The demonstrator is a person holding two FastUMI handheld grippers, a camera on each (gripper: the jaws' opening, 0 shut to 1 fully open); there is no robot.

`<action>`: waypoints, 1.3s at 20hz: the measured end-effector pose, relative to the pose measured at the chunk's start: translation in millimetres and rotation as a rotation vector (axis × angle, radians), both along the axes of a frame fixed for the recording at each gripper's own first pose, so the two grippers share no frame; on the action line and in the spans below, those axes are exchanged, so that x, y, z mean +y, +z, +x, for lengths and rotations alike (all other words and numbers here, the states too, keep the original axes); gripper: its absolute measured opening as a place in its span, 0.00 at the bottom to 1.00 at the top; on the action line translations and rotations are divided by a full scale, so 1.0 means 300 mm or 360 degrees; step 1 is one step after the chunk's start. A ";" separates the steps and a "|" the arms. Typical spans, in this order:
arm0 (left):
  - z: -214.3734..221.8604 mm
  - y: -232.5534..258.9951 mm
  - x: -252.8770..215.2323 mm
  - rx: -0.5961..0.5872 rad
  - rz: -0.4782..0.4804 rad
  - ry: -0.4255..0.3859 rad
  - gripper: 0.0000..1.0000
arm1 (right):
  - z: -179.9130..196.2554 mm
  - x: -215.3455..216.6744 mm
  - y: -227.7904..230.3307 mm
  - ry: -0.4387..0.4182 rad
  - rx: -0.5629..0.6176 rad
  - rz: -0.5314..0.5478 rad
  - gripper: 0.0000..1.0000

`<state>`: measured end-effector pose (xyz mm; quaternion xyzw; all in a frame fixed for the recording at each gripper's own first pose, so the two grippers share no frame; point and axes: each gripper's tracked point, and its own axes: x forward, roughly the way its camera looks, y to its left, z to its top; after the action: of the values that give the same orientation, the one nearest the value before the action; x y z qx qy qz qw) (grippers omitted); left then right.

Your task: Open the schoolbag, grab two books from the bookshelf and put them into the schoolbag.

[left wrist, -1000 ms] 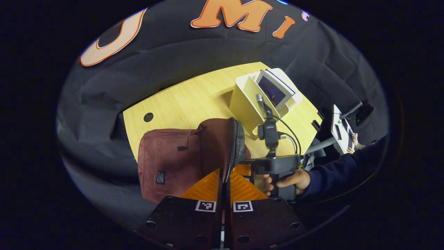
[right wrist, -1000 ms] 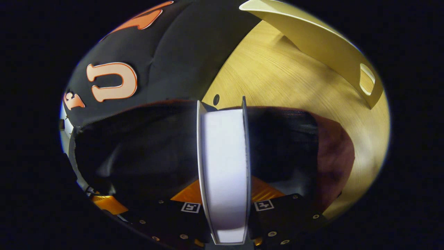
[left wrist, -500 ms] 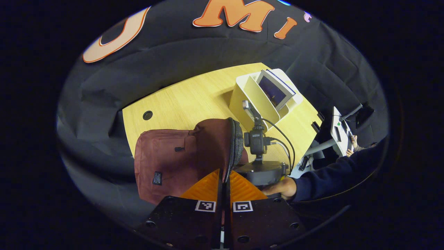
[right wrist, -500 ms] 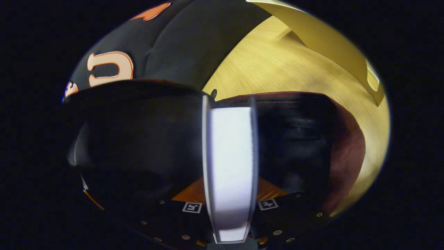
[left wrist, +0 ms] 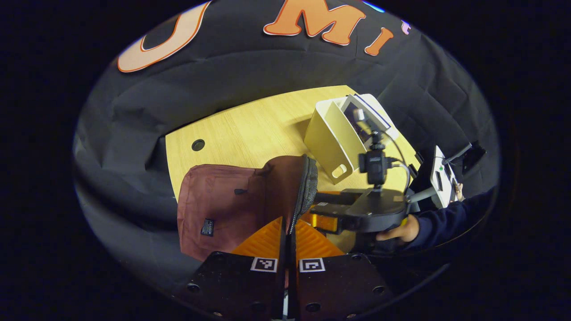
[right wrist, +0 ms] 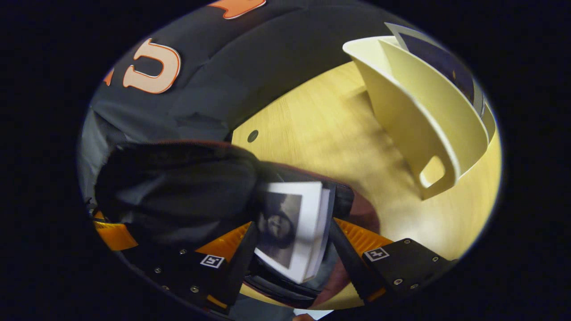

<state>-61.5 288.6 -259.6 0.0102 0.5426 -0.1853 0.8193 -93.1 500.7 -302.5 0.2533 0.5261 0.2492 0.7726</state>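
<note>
My right tool (right wrist: pixel 290 249) has just spread wide, letting go of the white-edged book (right wrist: pixel 292 229), which now leans in the mouth of the maroon fabric schoolbag (left wrist: pixel 223 205). My left tool (left wrist: pixel 287 234) stays pinched on its zipper rim. One book is in; another waits in the cream plastic bookshelf (left wrist: pixel 332 140) toward the worktop's far right corner.

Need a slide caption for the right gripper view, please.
Right gripper, jaws open, releases a book into the opened schoolbag beside the bookshelf.

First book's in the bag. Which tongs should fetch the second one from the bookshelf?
Probably the right tongs: open, the book released into the schoolbag, the bookshelf near. The left tongs are shut on the bag's zipper edge, holding it open.
</note>
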 end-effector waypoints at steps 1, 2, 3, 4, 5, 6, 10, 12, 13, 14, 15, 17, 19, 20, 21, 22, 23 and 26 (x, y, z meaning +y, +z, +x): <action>-0.001 0.001 -0.010 -0.0002 -0.0006 0.0003 0.04 | 0.017 -0.025 0.006 0.0009 -0.0023 -0.0016 0.97; -0.005 -0.004 -0.017 0.0004 -0.0001 0.0008 0.04 | 0.034 -0.072 0.016 0.0014 -0.0059 -0.0038 0.97; -0.005 -0.014 -0.017 0.0000 0.0000 0.0011 0.04 | 0.045 -0.107 0.028 0.0020 -0.0096 -0.0076 0.97; 0.000 -0.017 -0.024 0.0002 -0.0006 0.0018 0.04 | 0.065 -0.149 0.047 0.0026 -0.0144 -0.0102 0.97; -0.003 -0.018 -0.031 -0.0003 -0.0007 0.0021 0.04 | 0.077 -0.195 0.062 0.0036 -0.0177 -0.0135 0.97; -0.007 -0.022 -0.036 -0.0003 -0.0006 0.0023 0.04 | 0.092 -0.238 0.079 0.0045 -0.0201 -0.0162 0.97; -0.020 -0.037 -0.051 -0.0007 -0.0008 0.0030 0.04 | 0.148 -0.444 0.152 0.0123 -0.0302 -0.0343 0.97; -0.021 -0.050 -0.060 -0.0007 -0.0020 0.0034 0.04 | 0.164 -0.538 0.186 0.0156 -0.0301 -0.0424 0.98; -0.025 -0.053 -0.059 -0.0006 -0.0022 0.0035 0.04 | 0.177 -0.563 0.200 0.0172 -0.0314 -0.0459 0.97; -0.028 -0.059 -0.060 -0.0003 -0.0025 0.0038 0.04 | 0.186 -0.597 0.217 0.0190 -0.0324 -0.0499 0.97; -0.025 -0.063 -0.063 -0.0004 -0.0029 0.0042 0.04 | 0.200 -0.625 0.236 0.0209 -0.0348 -0.0534 0.98; -0.024 -0.072 -0.066 0.0000 -0.0039 0.0055 0.04 | 0.229 -0.676 0.270 0.0262 -0.0375 -0.0600 0.98; -0.030 -0.084 -0.069 0.0006 -0.0051 0.0067 0.04 | 0.258 -0.709 0.290 0.0328 -0.0358 -0.0658 0.97; -0.033 -0.083 -0.071 0.0008 -0.0057 0.0072 0.04 | 0.286 -0.725 0.298 0.0356 -0.0366 -0.0695 0.98; -0.032 -0.085 -0.070 0.0010 -0.0063 0.0076 0.04 | 0.311 -0.743 0.303 0.0374 -0.0371 -0.0732 0.98; -0.032 -0.087 -0.070 0.0011 -0.0068 0.0078 0.04 | 0.333 -0.754 0.307 0.0400 -0.0363 -0.0758 0.98; -0.033 -0.093 -0.067 0.0012 -0.0071 0.0077 0.04 | 0.350 -0.750 0.305 0.0416 -0.0342 -0.0745 0.98; -0.032 -0.109 -0.048 0.0031 -0.0076 0.0101 0.04 | 0.436 -0.779 0.273 0.0441 -0.0303 -0.0821 0.99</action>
<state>-71.1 274.3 -292.3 -0.0284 0.5460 -0.1722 0.8194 37.6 267.0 -220.5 -0.0498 0.5268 0.2330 0.8159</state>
